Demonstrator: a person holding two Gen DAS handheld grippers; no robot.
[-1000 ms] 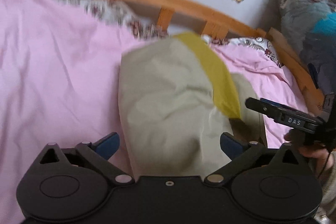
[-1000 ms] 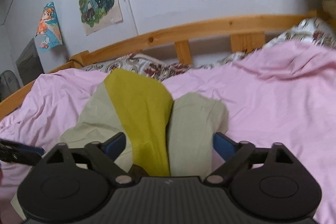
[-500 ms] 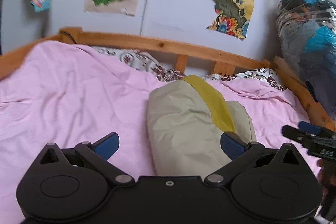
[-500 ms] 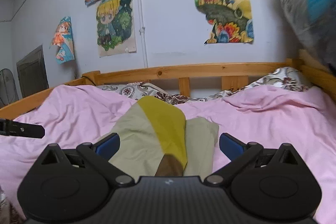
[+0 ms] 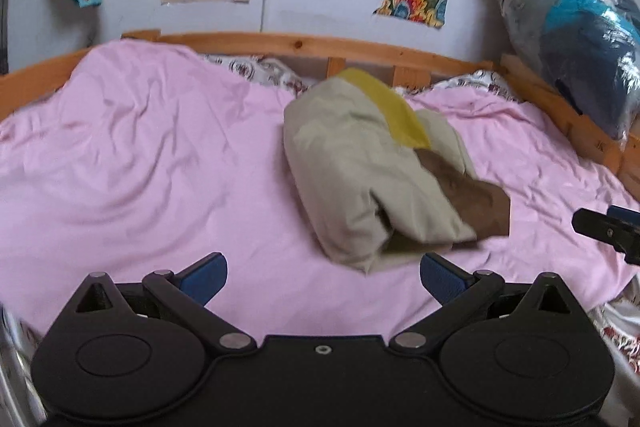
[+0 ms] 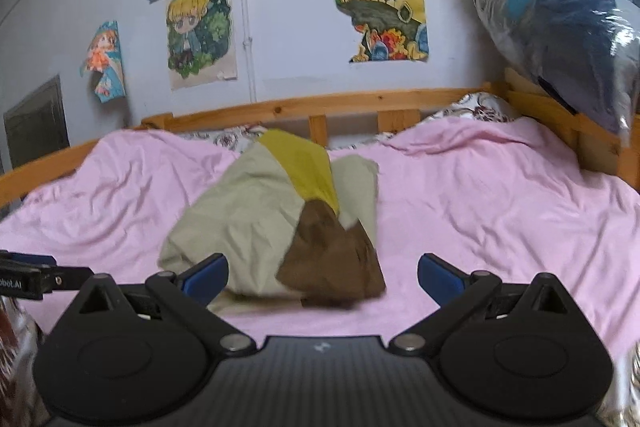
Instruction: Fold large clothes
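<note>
A folded beige garment (image 5: 352, 163) with yellow and brown panels lies in the middle of the pink bedsheet (image 5: 140, 167), while the left gripper (image 5: 322, 273) and right gripper (image 6: 322, 273) hover near it, both spread wide and grasping nothing

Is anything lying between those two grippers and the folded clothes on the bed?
Nothing visible. Only bare pink sheet separates the open left gripper and open right gripper from the folded garment.
</note>
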